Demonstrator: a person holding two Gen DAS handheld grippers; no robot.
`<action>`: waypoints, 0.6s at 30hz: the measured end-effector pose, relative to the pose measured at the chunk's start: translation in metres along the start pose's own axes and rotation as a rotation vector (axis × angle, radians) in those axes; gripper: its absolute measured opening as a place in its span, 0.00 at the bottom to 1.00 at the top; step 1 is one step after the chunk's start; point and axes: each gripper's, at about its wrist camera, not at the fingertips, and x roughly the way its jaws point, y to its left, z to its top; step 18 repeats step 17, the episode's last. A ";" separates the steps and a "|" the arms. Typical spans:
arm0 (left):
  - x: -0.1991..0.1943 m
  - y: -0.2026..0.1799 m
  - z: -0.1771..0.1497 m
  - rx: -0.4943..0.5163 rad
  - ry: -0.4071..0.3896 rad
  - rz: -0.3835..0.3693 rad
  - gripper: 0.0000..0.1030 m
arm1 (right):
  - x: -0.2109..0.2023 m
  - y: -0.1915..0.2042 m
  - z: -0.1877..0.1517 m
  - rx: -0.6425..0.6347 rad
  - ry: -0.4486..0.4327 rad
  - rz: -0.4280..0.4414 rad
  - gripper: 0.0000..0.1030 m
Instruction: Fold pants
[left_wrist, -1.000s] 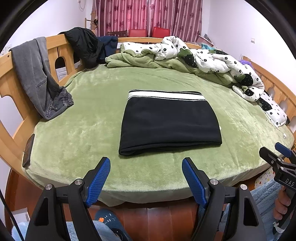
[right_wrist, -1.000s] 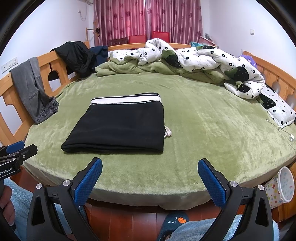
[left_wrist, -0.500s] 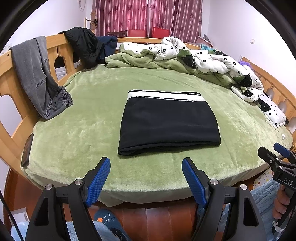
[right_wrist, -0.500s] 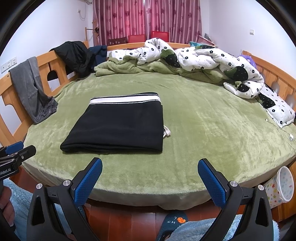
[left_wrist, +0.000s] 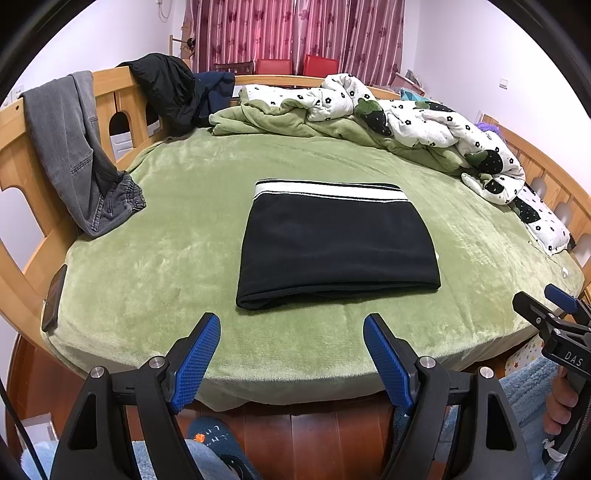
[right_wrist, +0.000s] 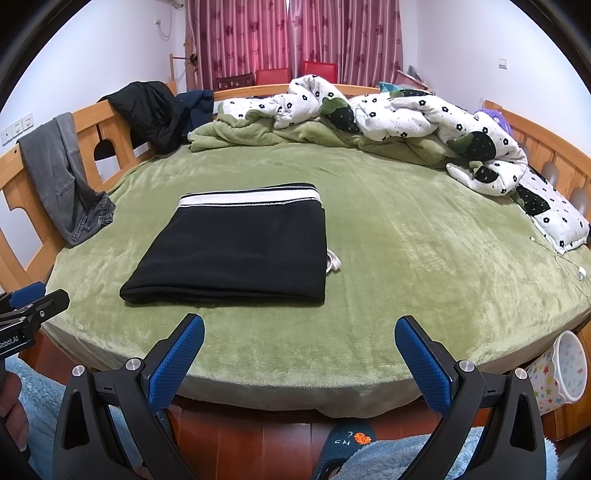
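Since a second ago we ease both wide-open, empty claws, left claw (left_wrist: 291, 354) and right claw (right_wrist: 300, 350), slightly back from the folded pants (left_wrist: 336, 240) at 12 o'clock, so folding looks finished.

Black pants (right_wrist: 236, 251) lie folded in a flat rectangle on green blanket (right_wrist: 406, 258), white waistband stripe at far edge, a bit of white cord poking out at right side. R gripper (right_wrist: 299, 354) hangs over near bed edge w/ jaws wide apart, nothing between them, short of the pants. L gripper (right_wrist: 33, 306) tip shows at far left. Floral quilt (right_wrist: 406, 122) bunched at back; grey jeans (right_wrist: 62, 181) draped over wooden rail (right_wrist: 110, 129).
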 end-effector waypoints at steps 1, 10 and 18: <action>0.000 0.001 0.000 0.001 0.000 -0.002 0.76 | 0.000 0.000 0.000 0.000 0.001 -0.001 0.98; 0.000 -0.001 -0.001 0.002 -0.003 -0.004 0.76 | 0.001 0.002 -0.001 0.004 0.005 -0.005 0.98; -0.001 -0.004 -0.002 -0.002 -0.005 0.000 0.76 | 0.001 0.001 -0.001 0.008 0.007 -0.007 0.98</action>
